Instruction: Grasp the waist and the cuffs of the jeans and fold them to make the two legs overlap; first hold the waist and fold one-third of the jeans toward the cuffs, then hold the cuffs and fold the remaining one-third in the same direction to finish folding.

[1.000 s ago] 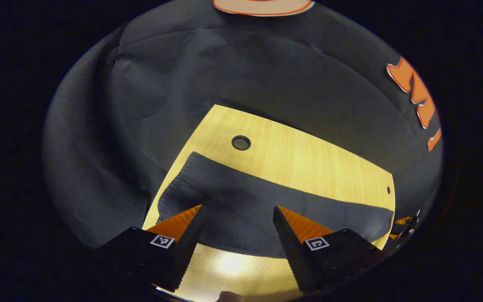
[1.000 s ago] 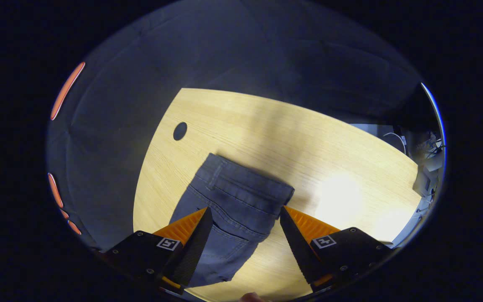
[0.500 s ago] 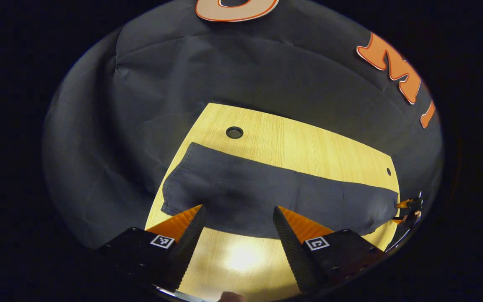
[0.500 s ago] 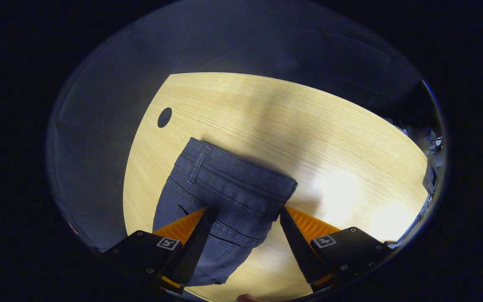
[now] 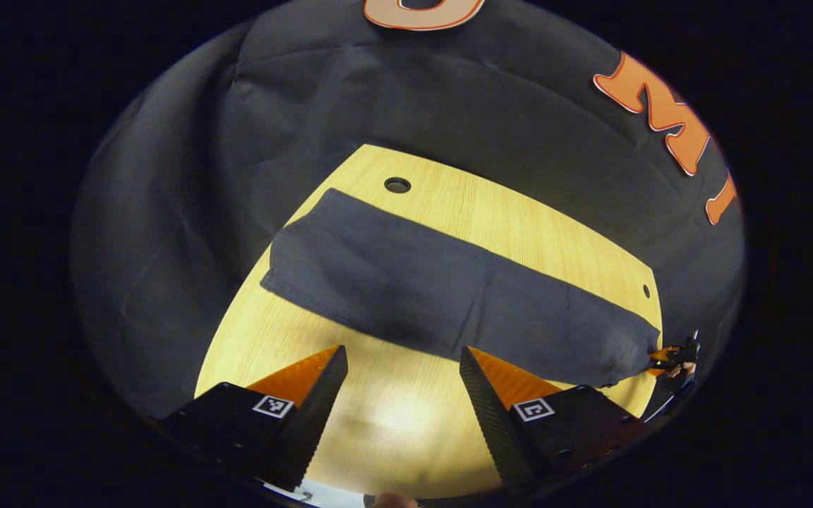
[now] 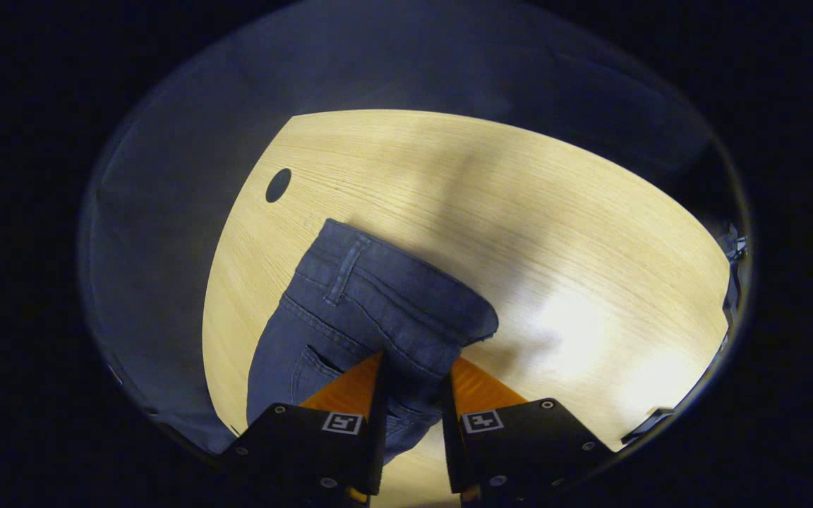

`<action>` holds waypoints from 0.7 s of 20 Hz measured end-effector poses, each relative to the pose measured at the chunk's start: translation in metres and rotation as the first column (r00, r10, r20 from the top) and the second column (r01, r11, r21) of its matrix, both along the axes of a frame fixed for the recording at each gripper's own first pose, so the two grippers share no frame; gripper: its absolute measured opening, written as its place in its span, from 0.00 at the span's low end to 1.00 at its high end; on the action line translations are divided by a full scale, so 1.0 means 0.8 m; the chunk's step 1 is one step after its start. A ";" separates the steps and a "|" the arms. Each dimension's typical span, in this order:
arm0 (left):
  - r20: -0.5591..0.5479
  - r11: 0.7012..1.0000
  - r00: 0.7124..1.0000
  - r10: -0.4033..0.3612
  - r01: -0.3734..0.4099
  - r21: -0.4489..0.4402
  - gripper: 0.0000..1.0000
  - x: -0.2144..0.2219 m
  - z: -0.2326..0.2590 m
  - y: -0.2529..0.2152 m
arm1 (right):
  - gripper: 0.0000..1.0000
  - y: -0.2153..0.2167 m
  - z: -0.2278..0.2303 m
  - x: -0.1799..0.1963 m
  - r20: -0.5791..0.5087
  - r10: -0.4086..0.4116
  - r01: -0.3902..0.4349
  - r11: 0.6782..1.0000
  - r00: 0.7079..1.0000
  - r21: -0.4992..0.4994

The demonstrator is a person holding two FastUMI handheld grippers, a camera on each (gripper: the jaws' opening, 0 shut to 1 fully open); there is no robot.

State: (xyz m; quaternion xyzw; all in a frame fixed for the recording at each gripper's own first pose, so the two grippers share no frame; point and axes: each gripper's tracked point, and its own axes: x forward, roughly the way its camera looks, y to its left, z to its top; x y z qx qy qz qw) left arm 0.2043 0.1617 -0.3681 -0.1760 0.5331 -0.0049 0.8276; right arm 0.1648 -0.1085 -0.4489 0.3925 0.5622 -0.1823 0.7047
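The jeans (image 5: 449, 296) are lying stretched across a light wooden table (image 6: 519, 212) backed by black cloth. The right gripper (image 6: 412, 367) is pinching the waist (image 6: 406, 296) with narrowed fingers; the left gripper (image 5: 403, 360) is hovering wide apart above bare tabletop.

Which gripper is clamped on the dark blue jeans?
The right gripper: its fingers are closed on the dark blue jeans near the waistband. The left gripper hangs open above the bare wooden table, short of the fabric.
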 end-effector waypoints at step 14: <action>0.034 0.996 0.996 -0.083 0.084 -0.020 0.97 0.015 0.016 0.007 | 0.24 0.045 0.128 0.044 0.251 -0.096 0.066 0.990 0.963 0.127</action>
